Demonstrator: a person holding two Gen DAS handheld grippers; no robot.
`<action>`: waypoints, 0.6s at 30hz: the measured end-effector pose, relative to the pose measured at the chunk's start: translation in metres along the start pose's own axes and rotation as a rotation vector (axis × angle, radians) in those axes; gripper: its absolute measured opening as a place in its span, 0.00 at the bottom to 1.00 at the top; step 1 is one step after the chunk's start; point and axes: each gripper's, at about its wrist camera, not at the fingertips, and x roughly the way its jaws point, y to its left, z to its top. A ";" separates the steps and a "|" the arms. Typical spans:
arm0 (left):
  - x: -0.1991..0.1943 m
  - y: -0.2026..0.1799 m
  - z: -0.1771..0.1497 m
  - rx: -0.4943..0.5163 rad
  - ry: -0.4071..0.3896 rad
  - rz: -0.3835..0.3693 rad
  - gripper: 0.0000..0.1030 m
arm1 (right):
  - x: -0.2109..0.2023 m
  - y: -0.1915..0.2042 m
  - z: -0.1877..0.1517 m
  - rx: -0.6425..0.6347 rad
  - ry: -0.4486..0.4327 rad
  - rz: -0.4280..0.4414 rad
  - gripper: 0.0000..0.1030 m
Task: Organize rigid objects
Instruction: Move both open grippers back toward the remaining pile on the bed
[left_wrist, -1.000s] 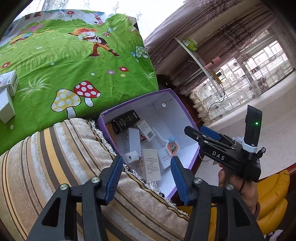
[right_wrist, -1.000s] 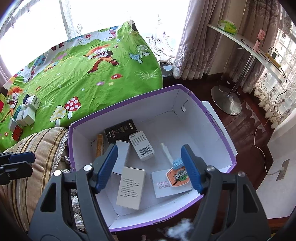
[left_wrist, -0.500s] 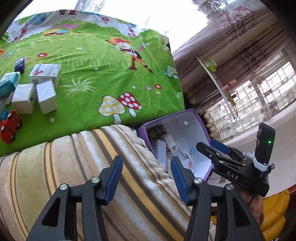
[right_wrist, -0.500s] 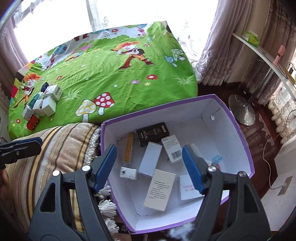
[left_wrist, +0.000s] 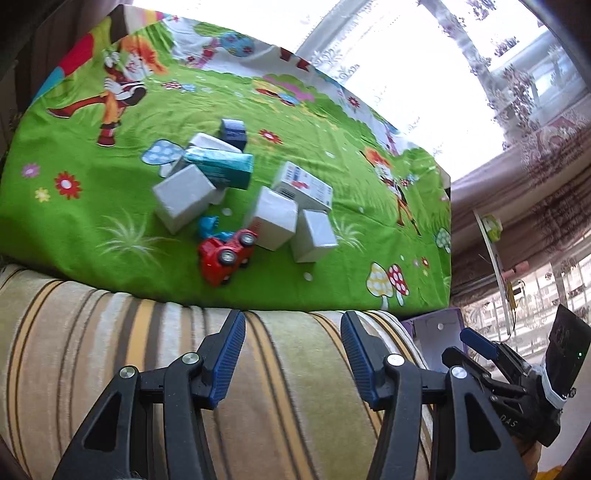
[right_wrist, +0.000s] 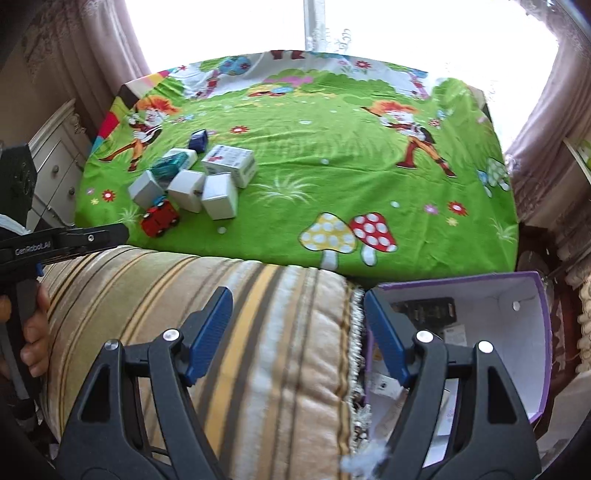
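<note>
My left gripper (left_wrist: 293, 356) hangs over the striped cushion (left_wrist: 110, 350) with its blue pads apart and nothing between them. My right gripper (right_wrist: 297, 334) is the same — jaws spread, empty, straddling the cushion's fringed edge where it meets the purple box (right_wrist: 532, 332).

The things left to sort sit in a loose cluster on the green cartoon bedspread (left_wrist: 351, 229), beyond the cushion. Nearest me is a red toy car (left_wrist: 225, 258), tipped onto its side, with a small blue piece (left_wrist: 208, 227) just behind it. Around them lie several white cartons (left_wrist: 183, 201) — one of them touching the car — a teal box (left_wrist: 221, 168) resting across the back ones, a printed carton (left_wrist: 303, 186), and a small dark blue box (left_wrist: 233, 133) at the far end.

The purple box stands on the floor to the right of the cushion, well apart from the cluster. Inside it I can make out a black pack (right_wrist: 424, 310) and some pale cartons, partly hidden behind my right gripper's finger.
</note>
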 end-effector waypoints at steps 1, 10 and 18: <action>-0.003 0.006 0.002 -0.013 -0.011 0.007 0.53 | 0.003 0.009 0.004 -0.021 0.001 0.013 0.74; -0.023 0.046 0.012 -0.080 -0.087 0.059 0.53 | 0.042 0.074 0.042 -0.110 0.051 0.051 0.74; -0.032 0.080 0.015 -0.158 -0.128 0.055 0.53 | 0.095 0.105 0.070 -0.031 0.144 0.059 0.74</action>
